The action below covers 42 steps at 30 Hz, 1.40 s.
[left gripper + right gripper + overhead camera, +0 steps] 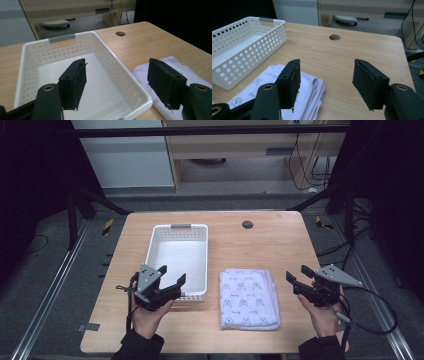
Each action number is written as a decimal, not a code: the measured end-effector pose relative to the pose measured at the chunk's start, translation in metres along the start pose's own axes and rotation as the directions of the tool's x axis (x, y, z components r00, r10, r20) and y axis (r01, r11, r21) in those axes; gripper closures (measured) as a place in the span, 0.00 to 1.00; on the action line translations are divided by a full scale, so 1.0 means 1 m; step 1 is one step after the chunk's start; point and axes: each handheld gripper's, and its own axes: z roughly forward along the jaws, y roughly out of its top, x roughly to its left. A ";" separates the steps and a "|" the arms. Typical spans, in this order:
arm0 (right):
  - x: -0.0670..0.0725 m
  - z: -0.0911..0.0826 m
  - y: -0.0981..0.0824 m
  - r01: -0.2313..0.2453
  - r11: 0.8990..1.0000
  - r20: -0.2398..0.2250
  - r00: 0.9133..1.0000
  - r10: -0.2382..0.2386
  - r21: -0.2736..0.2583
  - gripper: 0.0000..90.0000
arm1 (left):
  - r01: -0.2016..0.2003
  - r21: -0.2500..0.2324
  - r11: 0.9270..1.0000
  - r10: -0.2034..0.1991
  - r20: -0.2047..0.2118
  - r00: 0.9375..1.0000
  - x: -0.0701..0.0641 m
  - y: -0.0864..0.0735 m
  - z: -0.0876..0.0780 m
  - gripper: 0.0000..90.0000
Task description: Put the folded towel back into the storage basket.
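The folded white patterned cloth [249, 298] lay on the wooden counter [270, 240] beside the empty white perforated plastic basket [178, 261], unmoved, with left claw [170, 275] and right claw [298, 274] both spread, gripping nothing.

You get soft, even light from overhead on the table [280, 245], with dark surroundings at both sides of the high view. The basket [162, 240] shows a mild sheen on its floor, no harsh glare. Shadows under the folded cloth [248, 299] are faint. In both gripper views the near black jaws look slightly soft, and the background blurs.
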 end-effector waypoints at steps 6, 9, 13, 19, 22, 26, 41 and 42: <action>0.004 0.005 0.010 -0.013 1.000 -0.004 1.000 0.013 -0.008 0.43 | -0.005 0.001 1.000 0.005 0.041 0.999 -0.024 0.009 0.013 0.34; 0.006 0.009 0.015 -0.014 1.000 -0.007 1.000 0.014 -0.010 0.43 | -0.008 0.003 1.000 0.008 0.053 0.999 -0.034 0.010 0.019 0.34; 0.009 0.016 0.021 -0.015 1.000 -0.012 1.000 0.015 -0.005 0.43 | -0.010 0.003 1.000 0.010 0.061 0.998 -0.042 0.009 0.023 0.35; 0.012 0.025 0.027 -0.018 1.000 -0.004 1.000 0.018 0.004 0.43 | -0.011 0.018 1.000 0.010 0.072 0.997 -0.059 0.006 0.033 0.36; 0.013 0.029 0.025 -0.028 1.000 -0.018 0.999 0.028 0.008 0.42 | -0.014 0.028 1.000 0.011 0.079 0.997 -0.066 0.002 0.037 0.38; 0.014 0.035 0.021 -0.030 0.999 -0.025 0.999 0.031 0.036 0.42 | -0.018 0.051 0.999 0.013 0.092 0.996 -0.073 -0.005 0.043 0.39; 0.013 0.053 0.009 -0.037 0.992 -0.034 0.999 0.042 0.121 0.41 | -0.029 0.116 0.993 0.016 0.111 0.994 -0.088 -0.029 0.053 0.41; 0.013 0.053 0.009 -0.037 0.992 -0.034 0.999 0.042 0.121 0.41 | -0.028 0.121 0.992 0.014 0.112 0.994 -0.088 -0.031 0.053 0.41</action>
